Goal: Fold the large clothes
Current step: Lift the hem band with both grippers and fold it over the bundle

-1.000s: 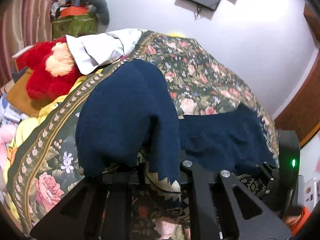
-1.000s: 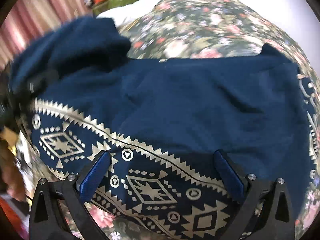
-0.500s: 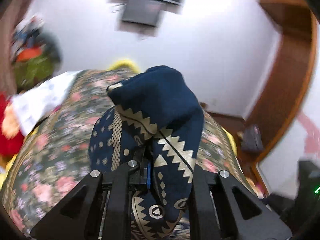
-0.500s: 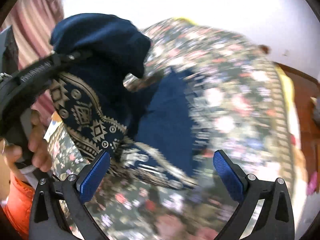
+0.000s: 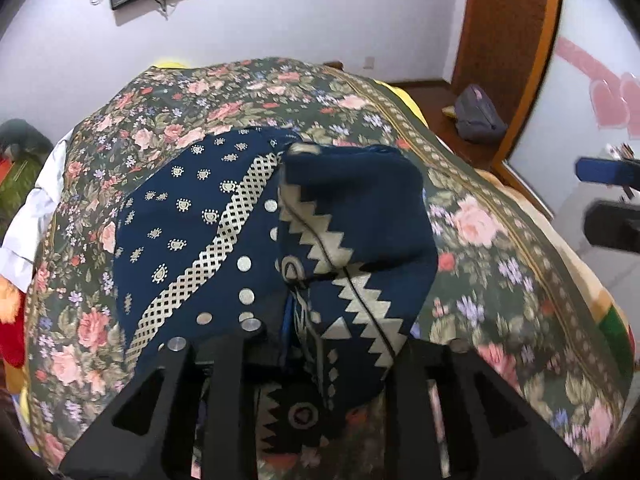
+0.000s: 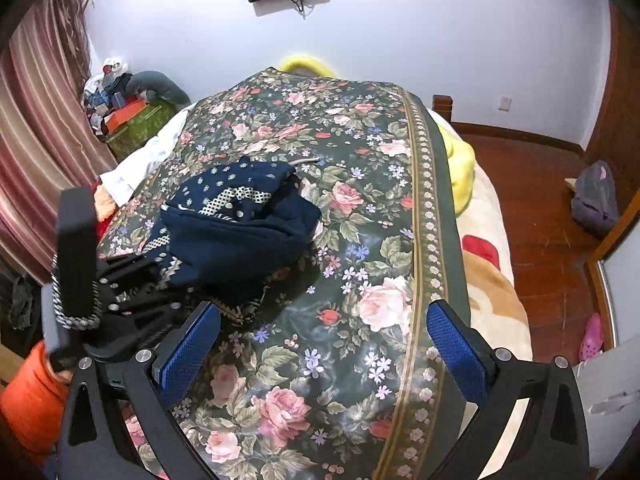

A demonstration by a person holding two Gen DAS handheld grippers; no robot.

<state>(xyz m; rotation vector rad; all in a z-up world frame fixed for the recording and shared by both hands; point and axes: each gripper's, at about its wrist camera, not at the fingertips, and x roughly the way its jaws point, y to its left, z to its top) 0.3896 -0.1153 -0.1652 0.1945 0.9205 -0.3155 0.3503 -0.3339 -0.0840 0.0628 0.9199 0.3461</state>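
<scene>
A navy garment with cream zigzag and lattice patterns (image 5: 320,232) lies bunched on the floral bedspread (image 5: 500,248). My left gripper (image 5: 292,328) is shut on a fold of it near the bed's front edge. In the right wrist view the garment (image 6: 240,232) is a rumpled heap at left, with the left gripper (image 6: 132,296) clamped on its near side. My right gripper (image 6: 324,344) is open and empty, held above the bare bedspread (image 6: 360,184) to the right of the heap.
A white cloth (image 6: 136,168) and red plush (image 5: 8,332) lie at the bed's left side. Boxes and clutter (image 6: 124,112) stand by the curtain. A yellow blanket (image 6: 460,168) edges the bed's right. A grey bag (image 6: 596,196) sits on the wooden floor.
The left gripper has carried the garment across and lowered it into a heap on the bed. The right gripper has pulled back off the garment, staying open.
</scene>
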